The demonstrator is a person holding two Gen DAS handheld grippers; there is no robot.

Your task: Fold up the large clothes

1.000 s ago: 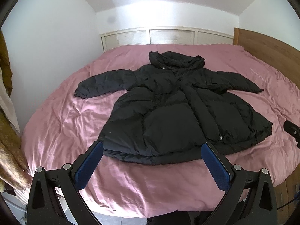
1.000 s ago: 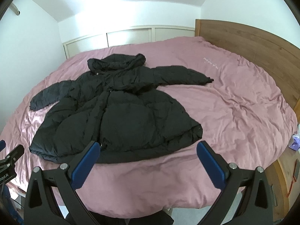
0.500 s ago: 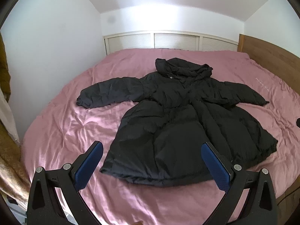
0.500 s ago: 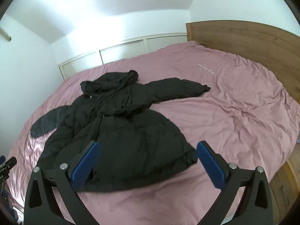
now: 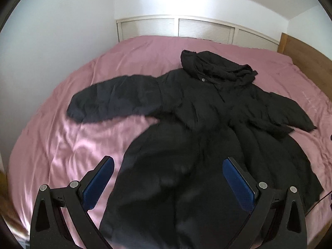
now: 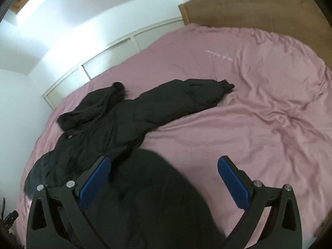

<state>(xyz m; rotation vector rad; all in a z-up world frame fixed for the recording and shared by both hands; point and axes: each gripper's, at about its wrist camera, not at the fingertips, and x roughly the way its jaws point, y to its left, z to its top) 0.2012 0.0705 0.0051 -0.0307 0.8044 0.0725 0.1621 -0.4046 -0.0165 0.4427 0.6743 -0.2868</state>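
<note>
A black puffer coat (image 5: 193, 128) with a hood lies flat and face up on the pink bed (image 5: 68, 137), both sleeves spread out. It also shows in the right wrist view (image 6: 108, 128). My left gripper (image 5: 168, 182) is open and empty, hovering over the coat's lower left body. My right gripper (image 6: 164, 178) is open and empty, over the coat's lower right body, with the right sleeve (image 6: 186, 97) stretched out ahead of it.
The pink bedspread (image 6: 259, 124) fills most of both views. A wooden headboard (image 6: 249, 4) runs along the right. White louvred panels (image 5: 176, 28) and white walls stand behind the bed. A dark object (image 6: 10, 217) sits at the left edge of the right wrist view.
Both grippers have moved forward and lower over the bed, from beyond its near edge to above the coat's lower body. The right wrist view has turned toward the right sleeve.
</note>
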